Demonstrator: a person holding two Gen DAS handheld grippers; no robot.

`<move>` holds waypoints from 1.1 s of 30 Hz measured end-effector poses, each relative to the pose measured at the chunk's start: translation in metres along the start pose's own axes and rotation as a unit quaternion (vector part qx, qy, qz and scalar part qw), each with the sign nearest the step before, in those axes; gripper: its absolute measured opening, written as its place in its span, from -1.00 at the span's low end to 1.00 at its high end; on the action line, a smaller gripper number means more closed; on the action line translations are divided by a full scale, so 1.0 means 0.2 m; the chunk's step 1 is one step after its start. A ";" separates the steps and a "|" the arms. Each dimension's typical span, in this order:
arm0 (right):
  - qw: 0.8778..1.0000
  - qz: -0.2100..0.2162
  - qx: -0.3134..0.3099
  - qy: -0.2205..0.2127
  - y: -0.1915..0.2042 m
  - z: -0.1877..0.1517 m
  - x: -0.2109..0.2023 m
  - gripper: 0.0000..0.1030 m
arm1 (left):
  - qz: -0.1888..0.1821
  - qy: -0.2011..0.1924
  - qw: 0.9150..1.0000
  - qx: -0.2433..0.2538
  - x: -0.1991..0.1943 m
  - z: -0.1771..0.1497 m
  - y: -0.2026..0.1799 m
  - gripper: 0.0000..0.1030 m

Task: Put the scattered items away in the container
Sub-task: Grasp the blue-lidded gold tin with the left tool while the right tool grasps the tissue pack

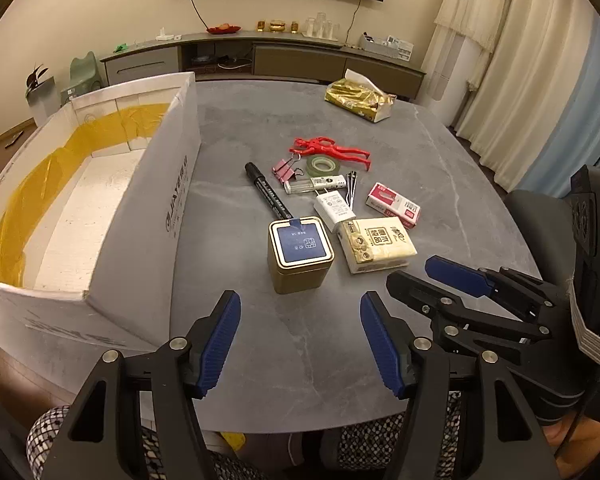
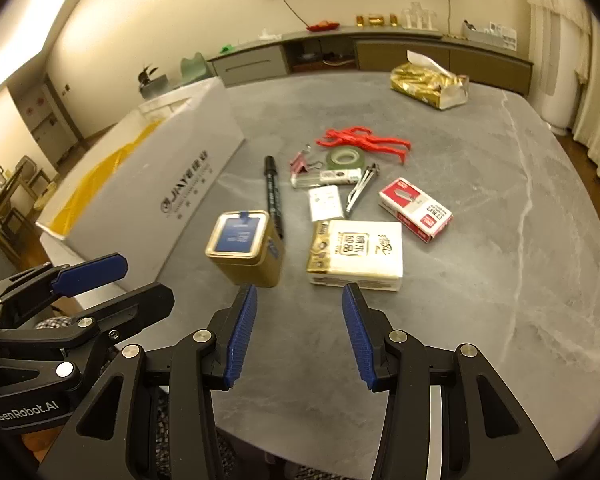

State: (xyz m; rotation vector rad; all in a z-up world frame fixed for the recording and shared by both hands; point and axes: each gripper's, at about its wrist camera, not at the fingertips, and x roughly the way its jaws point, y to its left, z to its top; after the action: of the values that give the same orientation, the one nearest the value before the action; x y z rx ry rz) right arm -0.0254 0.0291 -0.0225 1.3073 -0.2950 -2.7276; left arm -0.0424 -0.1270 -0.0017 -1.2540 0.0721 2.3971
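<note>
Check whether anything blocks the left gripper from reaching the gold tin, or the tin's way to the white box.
Nothing visible does. The left gripper faces the gold tin across bare table, jaws open. The white box stands open-topped to the tin's left, bare table between them.

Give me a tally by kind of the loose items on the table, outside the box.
Tins: 1
Tissue packs: 2
Markers: 1
Chargers: 1
Staple boxes: 1
Tape rolls: 1
Binder clips: 2
Red clips: 1
Nail clippers: 1
Tubes: 1
Total: 12

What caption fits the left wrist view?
Open left gripper faces gold tin beside white box on grey table.
</note>
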 end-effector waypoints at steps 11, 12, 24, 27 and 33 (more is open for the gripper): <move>1.000 -0.005 0.010 0.012 -0.08 0.04 0.11 -0.06 | -0.002 0.028 1.000 -0.003 0.19 0.04 -0.01 0.27; 1.000 -0.008 0.008 0.014 -0.09 0.04 0.12 -0.06 | -0.001 0.029 1.000 -0.004 0.20 0.05 0.00 0.29; 1.000 -0.012 0.019 0.010 -0.15 0.08 0.24 -0.06 | -0.006 0.038 0.999 -0.016 0.35 0.09 0.02 0.36; 1.000 -0.015 0.015 0.008 -0.16 0.09 0.25 -0.06 | -0.007 0.036 0.999 -0.021 0.38 0.10 0.03 0.37; 1.000 -0.028 0.000 0.009 -0.15 0.12 0.26 -0.05 | -0.009 0.037 0.999 -0.034 0.46 0.12 0.07 0.39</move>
State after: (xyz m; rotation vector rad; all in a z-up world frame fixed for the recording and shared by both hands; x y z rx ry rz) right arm -0.0764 0.0526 -0.0539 1.3595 -0.2608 -2.7605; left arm -0.1125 -0.1026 -0.0630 -1.3686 0.0021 2.3544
